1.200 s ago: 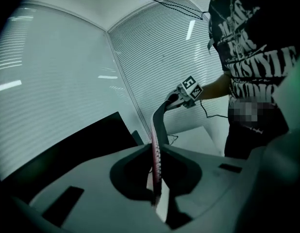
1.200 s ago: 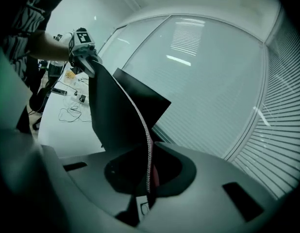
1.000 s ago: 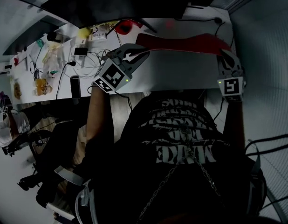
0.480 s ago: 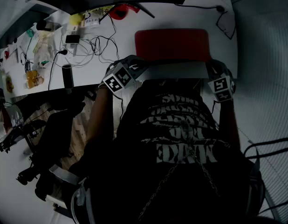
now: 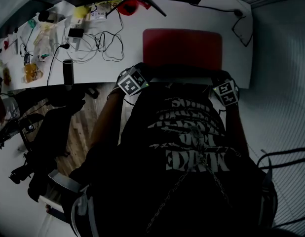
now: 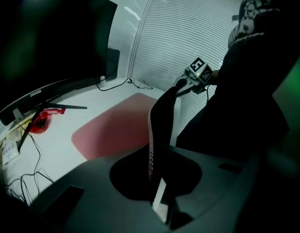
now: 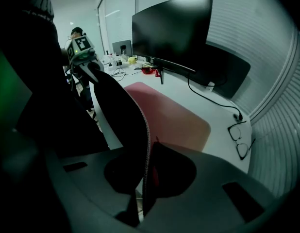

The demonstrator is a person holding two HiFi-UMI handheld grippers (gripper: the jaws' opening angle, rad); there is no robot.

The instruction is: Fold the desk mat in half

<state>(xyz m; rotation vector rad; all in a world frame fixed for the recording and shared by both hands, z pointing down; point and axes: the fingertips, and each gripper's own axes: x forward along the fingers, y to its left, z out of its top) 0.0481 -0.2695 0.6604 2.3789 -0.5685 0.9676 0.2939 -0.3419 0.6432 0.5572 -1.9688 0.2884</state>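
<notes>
The red, round-cornered soft desk mat (image 5: pixel 182 47) lies flat over most of its length on the white counter (image 5: pixel 128 43), with its near edge lifted off the surface. The left tongs (image 5: pixel 138 75) are clamped on the near left corner and the right tongs (image 5: pixel 220 84) on the near right corner. In each gripper view the stitched edge (image 6: pixel 150 144) of the mat runs straight between the closed jaws, with the black underside showing. Between the two grips the edge bows, so the mat looks thin, light and floppy rather than stiff. It should bend without a fight but will likely droop in the middle. The dark backing is probably grippy, which would help the far half stay put on the counter. The corners are the sensible hold, carried level and pulled taut so the fold lands square on the far edge
</notes>
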